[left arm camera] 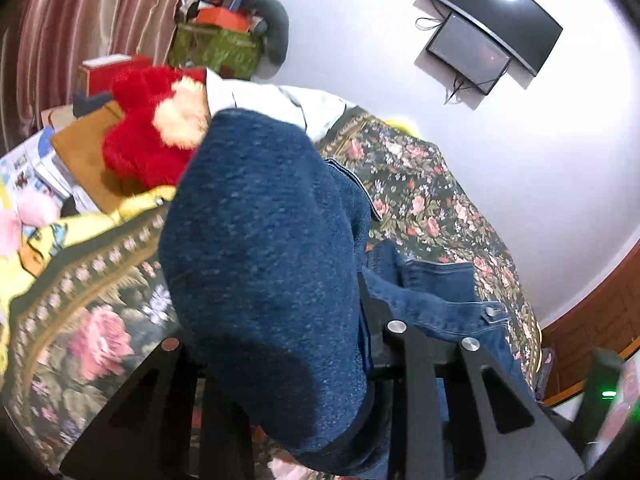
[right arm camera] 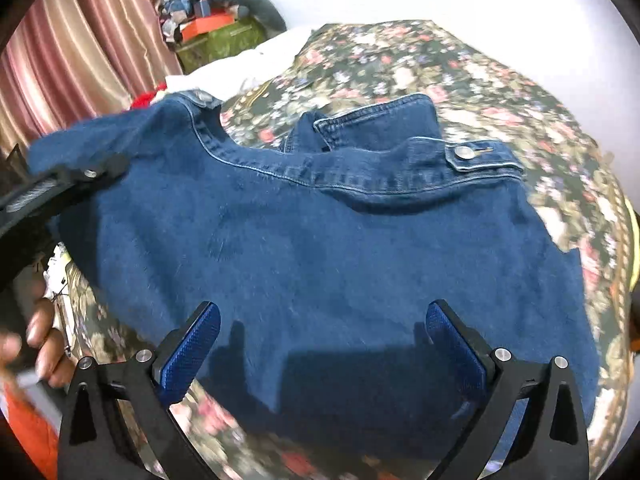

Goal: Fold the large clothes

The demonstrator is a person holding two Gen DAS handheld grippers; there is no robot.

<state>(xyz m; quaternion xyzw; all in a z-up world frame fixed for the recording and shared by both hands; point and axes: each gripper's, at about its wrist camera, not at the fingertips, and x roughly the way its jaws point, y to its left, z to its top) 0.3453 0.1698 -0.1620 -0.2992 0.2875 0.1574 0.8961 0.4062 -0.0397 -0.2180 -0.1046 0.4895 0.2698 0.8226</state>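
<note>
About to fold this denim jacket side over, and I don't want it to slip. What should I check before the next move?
1. Left tool gripping the denim jacket: ok, it is shut on a lifted edge.
2. Right tool free: ok, open above the jacket.
3. Collar lying flat: not ok, rumpled.
4. Floral bedspread bare beyond the jacket: ok.
5. Red plush toy clear of the fold: cannot tell.

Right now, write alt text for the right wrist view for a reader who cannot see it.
A blue denim jacket lies spread on a floral bedspread, collar away from the camera. The right gripper hovers open over its near edge, while the left gripper grips the far-left corner. Pink curtains hang behind.
</note>
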